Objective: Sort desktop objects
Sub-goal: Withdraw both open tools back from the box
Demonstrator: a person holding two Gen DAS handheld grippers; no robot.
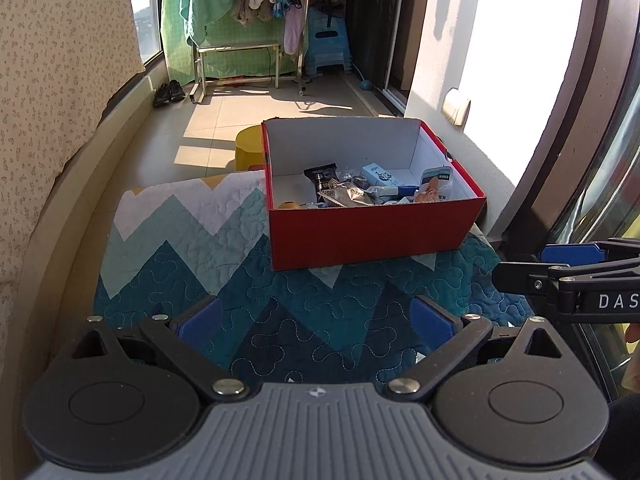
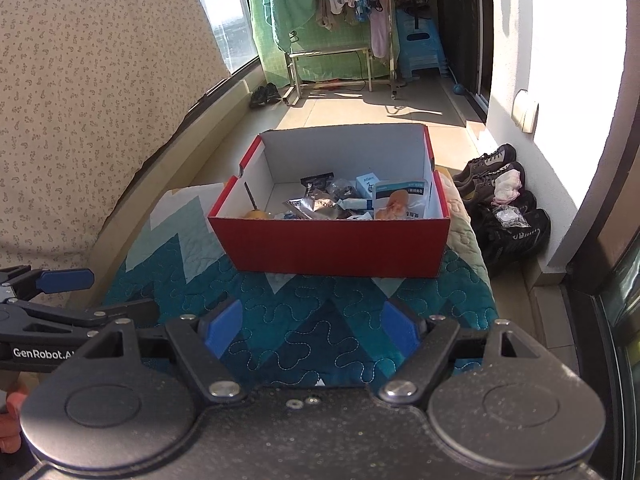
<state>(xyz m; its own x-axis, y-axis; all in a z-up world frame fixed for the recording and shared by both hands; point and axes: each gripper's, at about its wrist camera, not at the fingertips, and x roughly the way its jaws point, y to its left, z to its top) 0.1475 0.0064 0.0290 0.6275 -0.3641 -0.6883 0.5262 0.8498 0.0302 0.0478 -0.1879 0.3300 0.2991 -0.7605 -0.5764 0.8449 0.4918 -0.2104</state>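
Note:
A red shoe box (image 1: 372, 232) with a white inside stands on a quilted blue zigzag cloth (image 1: 248, 264). It holds snack packets (image 1: 344, 192), a small white carton (image 1: 380, 174) and a yellow-handled tool (image 2: 256, 213). The box also shows in the right wrist view (image 2: 332, 246). My left gripper (image 1: 316, 320) is open and empty, low over the cloth in front of the box. My right gripper (image 2: 314, 330) is open and empty, beside it; it also shows at the right edge of the left wrist view (image 1: 540, 266).
The cloth-covered surface (image 2: 320, 304) sits on a tiled balcony floor. Several shoes (image 2: 504, 208) lie to the right by the wall. A yellow stool (image 1: 250, 148) stands behind the box. A laundry rack (image 1: 248, 32) and blue stools (image 1: 328, 44) stand at the far end.

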